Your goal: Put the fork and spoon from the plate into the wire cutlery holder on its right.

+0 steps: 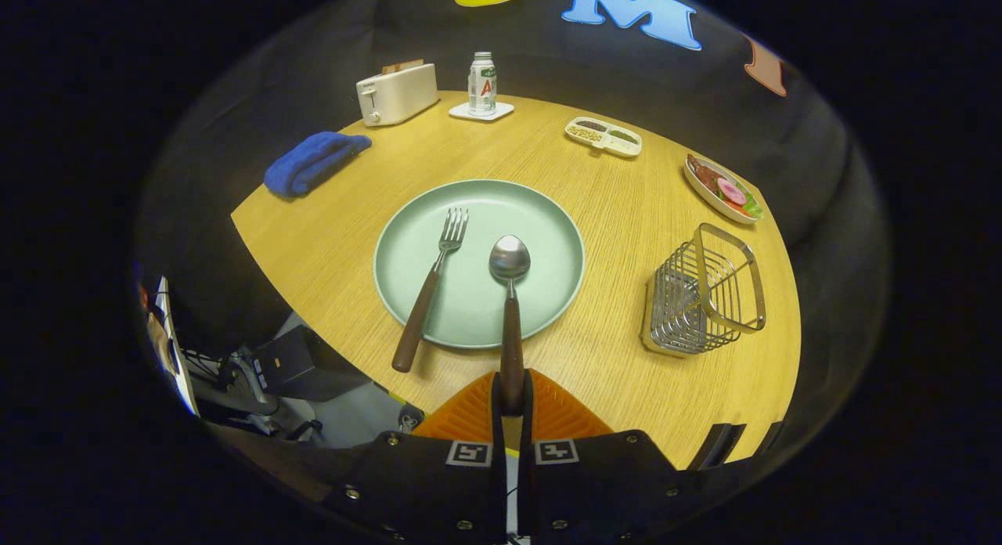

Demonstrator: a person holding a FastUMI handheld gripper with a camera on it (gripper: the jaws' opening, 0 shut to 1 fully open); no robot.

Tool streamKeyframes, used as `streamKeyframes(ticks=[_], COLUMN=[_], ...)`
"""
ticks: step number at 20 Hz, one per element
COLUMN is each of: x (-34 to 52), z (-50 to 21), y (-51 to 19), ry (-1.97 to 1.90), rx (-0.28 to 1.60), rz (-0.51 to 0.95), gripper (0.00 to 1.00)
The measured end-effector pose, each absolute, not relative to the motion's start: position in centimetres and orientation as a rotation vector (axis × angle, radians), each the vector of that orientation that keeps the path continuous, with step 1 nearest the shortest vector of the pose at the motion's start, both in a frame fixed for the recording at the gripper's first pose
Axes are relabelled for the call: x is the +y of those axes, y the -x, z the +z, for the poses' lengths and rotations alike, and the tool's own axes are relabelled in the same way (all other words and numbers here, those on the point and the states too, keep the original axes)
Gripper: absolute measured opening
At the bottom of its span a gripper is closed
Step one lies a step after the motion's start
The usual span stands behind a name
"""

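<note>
Tongs (512,396): closed tight on the spoon (510,294) handle.
Spoon: bowl end over the plate (407,240).
Fork (432,286): left lying on the plate.
Holder (701,298): to the right; spoon should be lifted, then lowered in slowly.

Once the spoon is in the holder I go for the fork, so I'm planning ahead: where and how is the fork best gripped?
Take the fork by its dark handle end, which juts past the plate rim over bare table. Come from the near side, along the handle, as the gripper now holds the spoon.
</note>
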State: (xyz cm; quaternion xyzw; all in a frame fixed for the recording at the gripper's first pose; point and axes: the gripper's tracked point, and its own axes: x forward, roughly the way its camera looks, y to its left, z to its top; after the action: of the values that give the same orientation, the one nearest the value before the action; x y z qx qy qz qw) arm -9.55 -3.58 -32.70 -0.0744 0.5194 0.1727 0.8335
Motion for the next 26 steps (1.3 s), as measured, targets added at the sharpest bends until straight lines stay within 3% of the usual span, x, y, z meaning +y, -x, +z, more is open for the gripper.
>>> streamKeyframes(ticks=[2,3,13,26], x=[-4.0,-4.1,-7.9,-18.1], z=[-32.3,-32.1,-25.1,-19.0], y=[9.0,8.9,9.0,8.1], ry=[0.166,0.162,0.16,0.092], rx=[1.073,1.079,1.135,1.195], rz=[0.351,0.348,0.396,0.214], gripper=[0.06,0.01,0.01,0.01])
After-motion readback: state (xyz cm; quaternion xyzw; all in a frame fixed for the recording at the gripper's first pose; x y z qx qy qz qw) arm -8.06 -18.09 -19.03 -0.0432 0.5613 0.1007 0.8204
